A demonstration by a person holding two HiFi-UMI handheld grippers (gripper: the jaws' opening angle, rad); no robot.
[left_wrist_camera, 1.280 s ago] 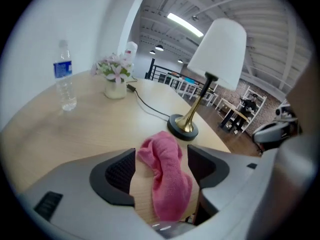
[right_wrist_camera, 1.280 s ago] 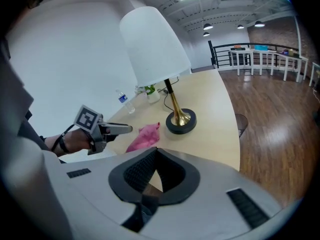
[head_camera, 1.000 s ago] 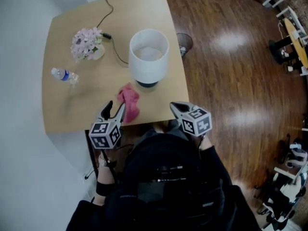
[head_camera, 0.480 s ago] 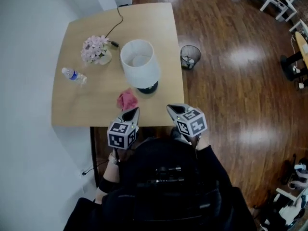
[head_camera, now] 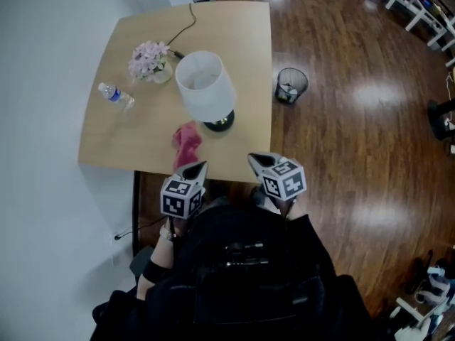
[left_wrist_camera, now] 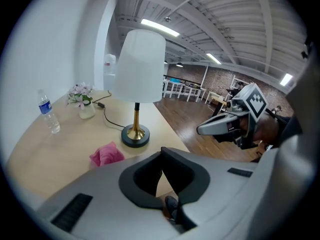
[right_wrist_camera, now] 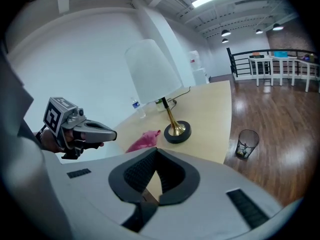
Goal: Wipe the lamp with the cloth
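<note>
On a pale wooden table (head_camera: 234,34), seen steeply from above, a water bottle (head_camera: 114,94) stands near the nine o'clock edge. A small pot of pink flowers (head_camera: 149,59) sits at about ten o'clock from the lamp (head_camera: 205,85). The lamp has a white shade and stands upright near the table's centre, with its cord running off toward twelve o'clock. The crumpled pink cloth (head_camera: 186,141) lies on the table at about seven o'clock from the lamp's base, near it but apart.

A second ago the left gripper (head_camera: 197,168) had its jaws wide apart just beside the cloth. Now they are closed together on nothing, and the gripper has drawn back past the table's six o'clock edge toward the person. The right gripper (head_camera: 254,159) is held alongside it, also off the table, with its jaws closed and empty. A mesh waste bin (head_camera: 291,85) stands on the dark floor at three o'clock from the lamp.

With the cloth lying free and both grippers pulled away, the wiping looks either finished or paused. Any further wiping would first need the cloth picked up again.
</note>
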